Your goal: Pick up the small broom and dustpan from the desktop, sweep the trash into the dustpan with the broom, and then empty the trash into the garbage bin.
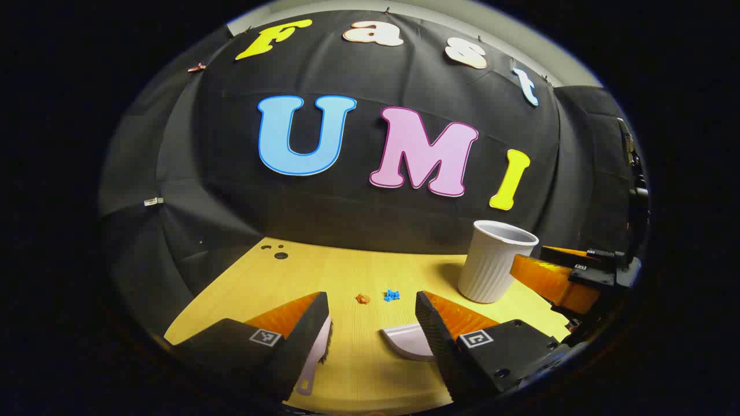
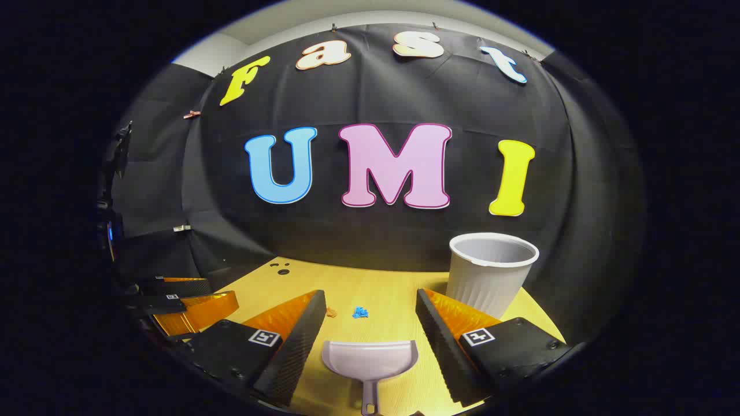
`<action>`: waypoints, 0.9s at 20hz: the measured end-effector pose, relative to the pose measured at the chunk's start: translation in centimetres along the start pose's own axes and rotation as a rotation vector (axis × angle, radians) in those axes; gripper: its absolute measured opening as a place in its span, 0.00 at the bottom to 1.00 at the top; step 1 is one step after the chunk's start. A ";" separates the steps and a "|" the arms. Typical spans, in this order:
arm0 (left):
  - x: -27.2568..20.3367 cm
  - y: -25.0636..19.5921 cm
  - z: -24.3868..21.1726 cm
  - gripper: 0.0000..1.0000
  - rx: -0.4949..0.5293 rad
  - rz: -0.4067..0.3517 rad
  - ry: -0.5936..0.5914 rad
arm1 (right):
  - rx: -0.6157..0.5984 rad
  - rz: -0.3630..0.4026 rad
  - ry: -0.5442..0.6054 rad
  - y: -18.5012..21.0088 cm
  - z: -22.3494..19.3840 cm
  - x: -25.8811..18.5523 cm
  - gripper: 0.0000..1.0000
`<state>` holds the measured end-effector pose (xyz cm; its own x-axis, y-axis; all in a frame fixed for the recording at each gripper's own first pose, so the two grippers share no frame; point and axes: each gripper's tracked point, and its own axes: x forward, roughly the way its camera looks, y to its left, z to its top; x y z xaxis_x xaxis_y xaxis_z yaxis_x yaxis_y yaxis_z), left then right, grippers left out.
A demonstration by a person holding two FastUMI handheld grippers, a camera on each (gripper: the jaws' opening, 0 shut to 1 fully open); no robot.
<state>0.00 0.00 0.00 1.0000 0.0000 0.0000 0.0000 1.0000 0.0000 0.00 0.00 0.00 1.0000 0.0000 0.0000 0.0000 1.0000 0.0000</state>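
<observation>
Because neither tool was yet lifted, both grippers stood wide open, holding nothing: the left gripper (image 1: pixel 370 329) near the small pale-handled broom (image 1: pixel 315 361), the right gripper (image 2: pixel 370 335) straddling the pale plastic dustpan (image 2: pixel 370 359) on the yellow wooden desktop (image 2: pixel 381 300), with the orange and blue trash scraps (image 1: pixel 377 297) beyond and the white ribbed bin (image 2: pixel 488 274) rearward.

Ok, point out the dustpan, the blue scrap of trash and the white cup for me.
dustpan (image 2: pixel 370 357): right gripper view, middle of its scoop.
blue scrap (image 1: pixel 392 295): left gripper view, centre of the crumpled piece.
white cup (image 2: pixel 488 277): right gripper view, ribbed side wall.
</observation>
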 end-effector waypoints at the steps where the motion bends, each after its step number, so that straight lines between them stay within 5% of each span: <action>1: 0.2 0.1 -0.2 0.96 -0.003 0.002 0.000 | 0.005 -0.004 0.003 -0.2 0.0 0.0 0.98; 18: 1.5 3.9 -2.8 0.95 -0.029 0.053 0.075 | 0.047 0.009 0.115 -1.1 -3.5 1.2 0.98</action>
<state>1.51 3.87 -2.83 0.9958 0.0521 -0.0755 -0.0543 0.9982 -0.0265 1.20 -1.06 -3.51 0.9934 0.0120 -0.1144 -0.0066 0.9988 0.0477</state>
